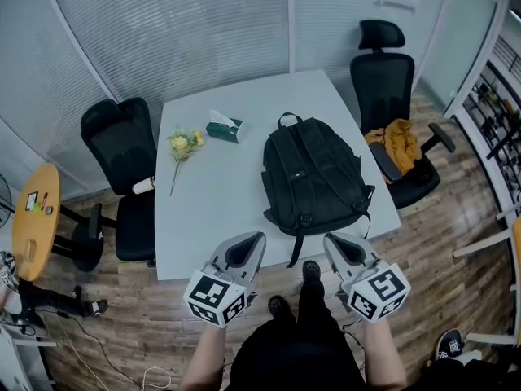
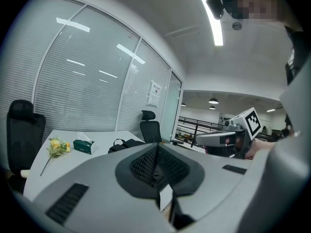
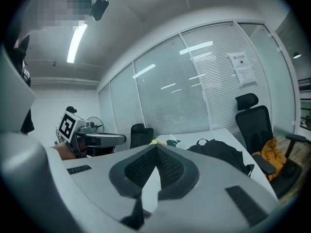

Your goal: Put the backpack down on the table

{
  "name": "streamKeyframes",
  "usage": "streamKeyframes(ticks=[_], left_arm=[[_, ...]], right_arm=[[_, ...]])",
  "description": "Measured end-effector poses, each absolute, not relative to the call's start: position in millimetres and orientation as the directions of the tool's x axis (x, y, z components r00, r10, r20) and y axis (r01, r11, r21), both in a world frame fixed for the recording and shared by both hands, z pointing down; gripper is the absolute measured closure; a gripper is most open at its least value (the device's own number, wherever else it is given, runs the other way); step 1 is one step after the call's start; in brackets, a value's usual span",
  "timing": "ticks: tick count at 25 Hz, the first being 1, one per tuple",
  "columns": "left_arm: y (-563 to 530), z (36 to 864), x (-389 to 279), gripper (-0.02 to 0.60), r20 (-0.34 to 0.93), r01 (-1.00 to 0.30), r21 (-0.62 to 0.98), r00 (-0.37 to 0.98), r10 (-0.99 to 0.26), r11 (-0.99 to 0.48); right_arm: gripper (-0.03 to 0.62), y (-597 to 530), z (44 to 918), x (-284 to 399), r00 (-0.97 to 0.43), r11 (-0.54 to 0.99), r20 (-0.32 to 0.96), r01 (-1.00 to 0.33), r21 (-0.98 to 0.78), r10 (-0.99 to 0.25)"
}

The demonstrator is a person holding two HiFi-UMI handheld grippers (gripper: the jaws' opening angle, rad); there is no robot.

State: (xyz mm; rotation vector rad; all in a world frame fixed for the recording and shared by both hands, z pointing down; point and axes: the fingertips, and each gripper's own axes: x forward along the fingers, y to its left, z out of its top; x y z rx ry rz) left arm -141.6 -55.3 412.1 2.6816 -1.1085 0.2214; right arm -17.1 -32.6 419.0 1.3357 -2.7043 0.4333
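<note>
My left gripper (image 1: 249, 248) and right gripper (image 1: 342, 248) are each pressed together with nothing between the jaws, and both are held just off the near edge of the table (image 1: 212, 210). The backpack (image 1: 313, 177) lies flat along the table's right edge, toward the near right corner, with one strap hanging over the near edge. Neither gripper touches it. I judge the placement complete, with no step left

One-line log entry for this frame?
backpack: lying flat on table | left gripper: shut, empty | right gripper: shut, empty | task: looks done
</note>
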Motion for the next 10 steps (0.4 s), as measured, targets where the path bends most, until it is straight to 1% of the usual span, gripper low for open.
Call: streamKeyframes(ticks=[10], left_arm=[[-53.9,412.0,-139.4,0.581,0.232,-0.708,0.151,0.703,-0.672,-0.689]], right_arm=[[0.586,-31.8,417.6,-14.2,-0.611,0.578,0.215,-0.791,-0.202,-0.762]])
